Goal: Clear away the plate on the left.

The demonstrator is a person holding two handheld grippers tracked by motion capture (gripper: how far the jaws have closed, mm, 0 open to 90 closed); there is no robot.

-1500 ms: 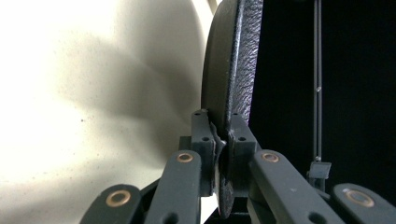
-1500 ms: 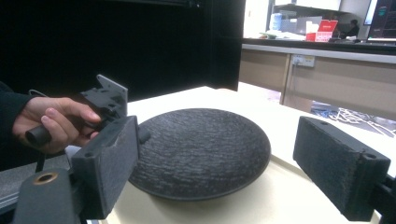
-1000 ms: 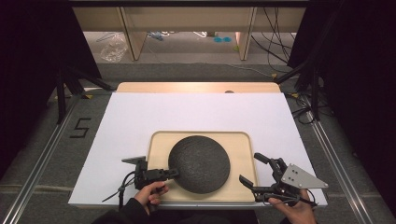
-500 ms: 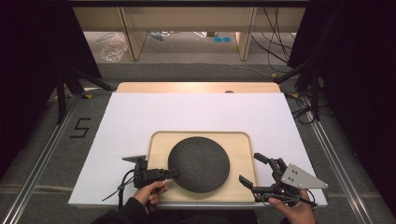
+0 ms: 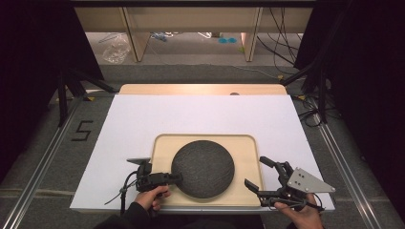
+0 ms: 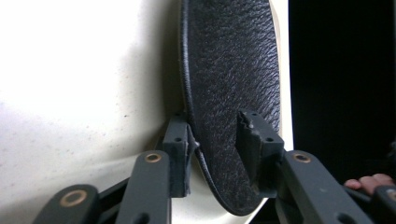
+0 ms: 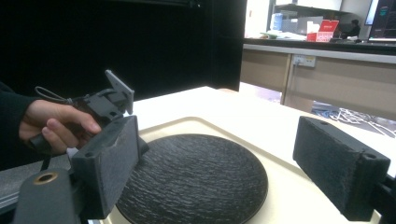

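Observation:
A round black textured plate (image 5: 203, 168) lies on a pale wooden tray (image 5: 243, 143) at the front of the table. My left gripper (image 5: 173, 179) is at the plate's left rim. In the left gripper view its jaws straddle that rim (image 6: 212, 140): one pad (image 6: 176, 144) touches the underside, while the other pad (image 6: 256, 140) stands off above the top face. My right gripper (image 5: 255, 171) is wide open by the tray's right front corner, aimed at the plate (image 7: 196, 177) with nothing between its pads. The left gripper (image 7: 109, 105) and its hand appear beyond the plate in the right gripper view.
The tray rests on a white sheet (image 5: 143, 124) over a wooden table (image 5: 200, 89). The table's front edge is just behind both hands. Dark stands and cables line the floor on both sides.

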